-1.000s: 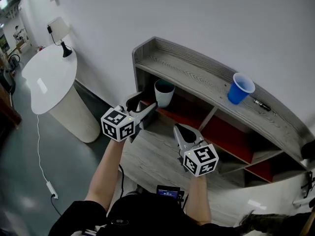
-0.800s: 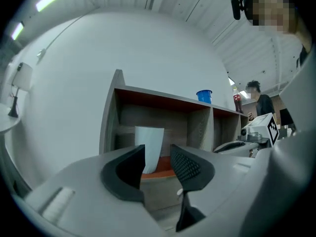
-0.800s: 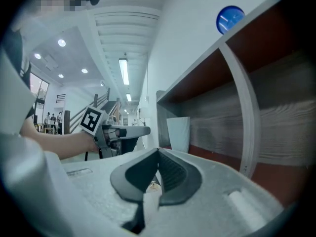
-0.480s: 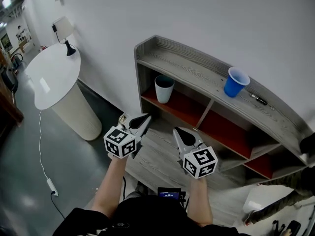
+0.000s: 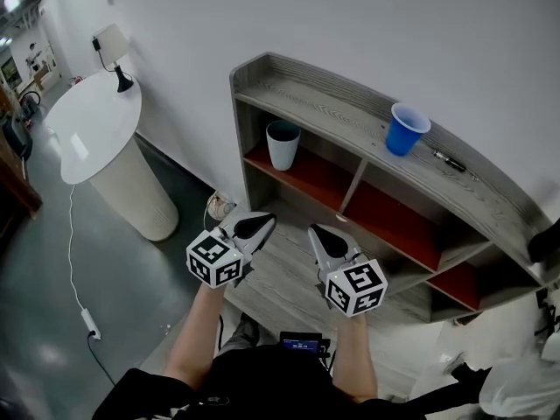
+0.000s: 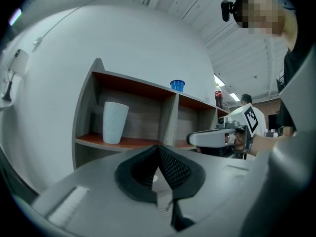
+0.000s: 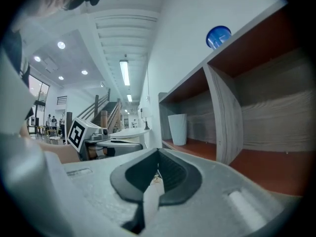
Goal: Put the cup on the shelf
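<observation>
Head view: the left tongs (image 5: 255,227) and right tongs (image 5: 322,235) are held side by side in front of the shelf (image 5: 306,103), well short of it and touching nothing. The white cup (image 5: 283,143) stands upright on the red board of the upper left compartment. A blue cup (image 5: 408,129) stands on the top board, with a small dark pen-like thing (image 5: 447,160) just beside it. To the left, a round white worktop (image 5: 92,125) carries a lamp (image 5: 112,49).

Left gripper view: the left tongs (image 6: 159,168) are clenched, pads together with nothing between them. Beyond them, the white cup (image 6: 115,122) stands in the left compartment, apart from its side wall. The blue cup (image 6: 177,85) shows on top of the shelf. The right tongs (image 6: 193,139) reach in from the right.

Right gripper view: the right tongs (image 7: 158,174) are also clenched and empty. The white cup (image 7: 177,129) stands in the far compartment, the blue cup (image 7: 217,36) is above on the top board, and the left tongs (image 7: 138,145) lie to the left.
</observation>
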Available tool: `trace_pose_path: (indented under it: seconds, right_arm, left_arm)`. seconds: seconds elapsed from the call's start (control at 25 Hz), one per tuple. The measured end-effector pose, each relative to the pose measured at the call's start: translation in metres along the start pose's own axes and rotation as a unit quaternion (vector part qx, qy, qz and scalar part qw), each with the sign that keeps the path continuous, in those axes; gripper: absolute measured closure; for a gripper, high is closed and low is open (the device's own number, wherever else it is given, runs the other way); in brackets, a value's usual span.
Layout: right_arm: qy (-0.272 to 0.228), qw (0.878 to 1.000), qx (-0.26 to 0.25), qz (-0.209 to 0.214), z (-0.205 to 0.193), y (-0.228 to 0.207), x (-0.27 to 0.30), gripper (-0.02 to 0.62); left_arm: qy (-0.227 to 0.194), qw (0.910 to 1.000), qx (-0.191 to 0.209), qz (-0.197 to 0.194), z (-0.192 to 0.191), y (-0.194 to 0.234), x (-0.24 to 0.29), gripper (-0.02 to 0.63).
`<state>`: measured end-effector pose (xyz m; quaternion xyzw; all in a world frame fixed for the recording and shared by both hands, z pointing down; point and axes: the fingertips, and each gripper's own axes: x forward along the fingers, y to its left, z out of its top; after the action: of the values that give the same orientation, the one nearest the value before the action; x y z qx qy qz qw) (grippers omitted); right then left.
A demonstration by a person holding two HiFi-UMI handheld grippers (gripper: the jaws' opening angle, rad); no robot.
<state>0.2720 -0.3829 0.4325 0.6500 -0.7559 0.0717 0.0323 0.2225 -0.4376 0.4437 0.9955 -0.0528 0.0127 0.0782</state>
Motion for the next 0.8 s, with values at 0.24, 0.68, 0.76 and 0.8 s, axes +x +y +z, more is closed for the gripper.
trace_pose_path:
  seconds: [0.24,0.68,0.76,0.8]
  right_arm:
    - [0.001,1.0,0.01,0.007,-0.01,0.002,-0.021,0.595]
    - [-0.018,0.999,0.026,-0.021,-0.002,0.004,-0.048,0.595]
    - [-0.016,0.999,0.024,-0.019,-0.003,0.011,-0.049,0.595]
    - [-0.015,0.999,0.024,-0.02,-0.004,0.015,-0.05,0.595]
  left_arm:
    - [0.02,0.9998,-0.006,0.006,-0.019,-0.02,-0.008,0.603]
    - [0.046,0.9986,0.025,0.006,-0.024,-0.045,-0.019,0.607]
    - [0.044,0.9986,0.028,0.004,-0.025,-0.049,-0.025,0.615]
    - [0.043,0.9987,0.028,0.004,-0.026,-0.051,-0.028,0.615]
